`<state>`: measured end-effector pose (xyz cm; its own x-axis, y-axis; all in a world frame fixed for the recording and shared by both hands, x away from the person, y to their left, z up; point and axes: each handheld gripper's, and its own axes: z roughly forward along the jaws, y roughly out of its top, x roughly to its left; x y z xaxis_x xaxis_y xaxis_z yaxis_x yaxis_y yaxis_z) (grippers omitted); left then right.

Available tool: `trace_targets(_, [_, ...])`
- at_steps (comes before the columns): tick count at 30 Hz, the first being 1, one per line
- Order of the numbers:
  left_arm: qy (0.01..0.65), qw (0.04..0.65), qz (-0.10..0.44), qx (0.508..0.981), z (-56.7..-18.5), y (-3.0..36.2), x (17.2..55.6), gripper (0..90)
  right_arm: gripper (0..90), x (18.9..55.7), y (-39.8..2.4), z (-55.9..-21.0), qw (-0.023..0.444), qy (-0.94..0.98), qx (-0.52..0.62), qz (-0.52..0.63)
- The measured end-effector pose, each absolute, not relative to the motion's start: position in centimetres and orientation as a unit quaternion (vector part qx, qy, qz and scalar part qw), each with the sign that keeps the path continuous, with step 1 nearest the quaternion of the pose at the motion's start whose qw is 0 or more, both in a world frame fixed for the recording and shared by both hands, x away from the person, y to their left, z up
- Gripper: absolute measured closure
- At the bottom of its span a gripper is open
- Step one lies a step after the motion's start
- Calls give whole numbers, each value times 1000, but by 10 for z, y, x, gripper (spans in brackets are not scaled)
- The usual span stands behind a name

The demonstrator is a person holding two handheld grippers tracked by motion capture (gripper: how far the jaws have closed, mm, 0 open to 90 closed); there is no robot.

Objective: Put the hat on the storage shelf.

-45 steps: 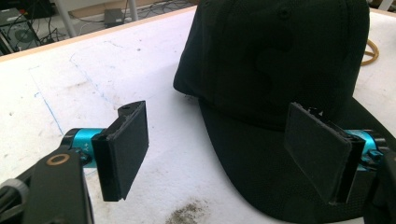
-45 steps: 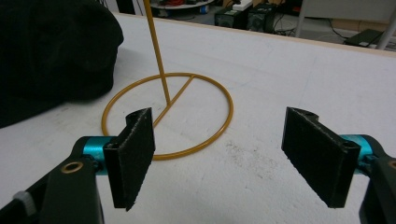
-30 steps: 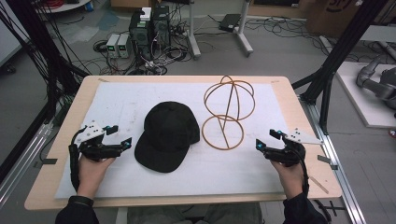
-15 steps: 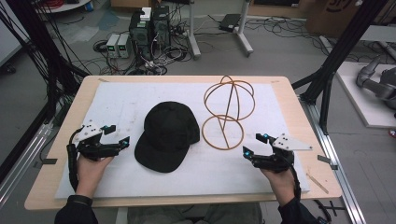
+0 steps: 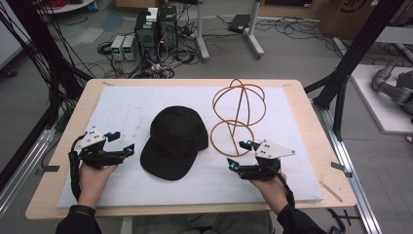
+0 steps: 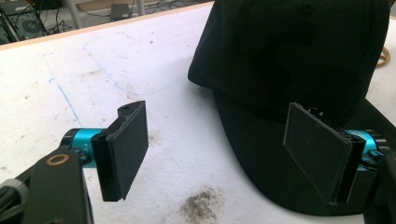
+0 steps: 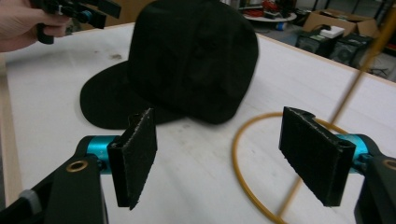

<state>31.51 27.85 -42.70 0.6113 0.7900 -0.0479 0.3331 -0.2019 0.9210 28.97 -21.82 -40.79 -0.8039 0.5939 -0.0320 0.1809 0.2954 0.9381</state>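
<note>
I sit at a wooden table (image 5: 302,105) in a cluttered workshop (cables and computer boxes on the floor beyond it), and a white mat (image 5: 131,107) covers most of the tabletop. A black cap (image 5: 176,139) lies flat near the middle of the mat, its long axis running from the crown at the far side to the brim, which points back toward me and slightly to my left. Just to its right stands a gold wire stand (image 5: 237,114), a sphere of hoops over a ring base. My left gripper (image 5: 122,146) rests just beside the brim's left edge, jaws spread wide and holding nothing, so the cap lies directly to its right and close. My right gripper (image 5: 238,156) sits near the ring base, also wide open and empty, with the cap off to its left, a little farther away. I judge the left gripper the nearer one to take the brim.
</note>
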Motion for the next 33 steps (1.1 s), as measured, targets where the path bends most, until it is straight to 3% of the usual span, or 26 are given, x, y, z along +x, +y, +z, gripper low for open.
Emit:
trace_targets(15, [379,506,222,742,-429,280,315,222,367,318,-137,-418,167,803,232,523])
trace_targets(33, [383,503,220,743,-430,280,315,224,439,350,-105,-424,130,787,270,539])
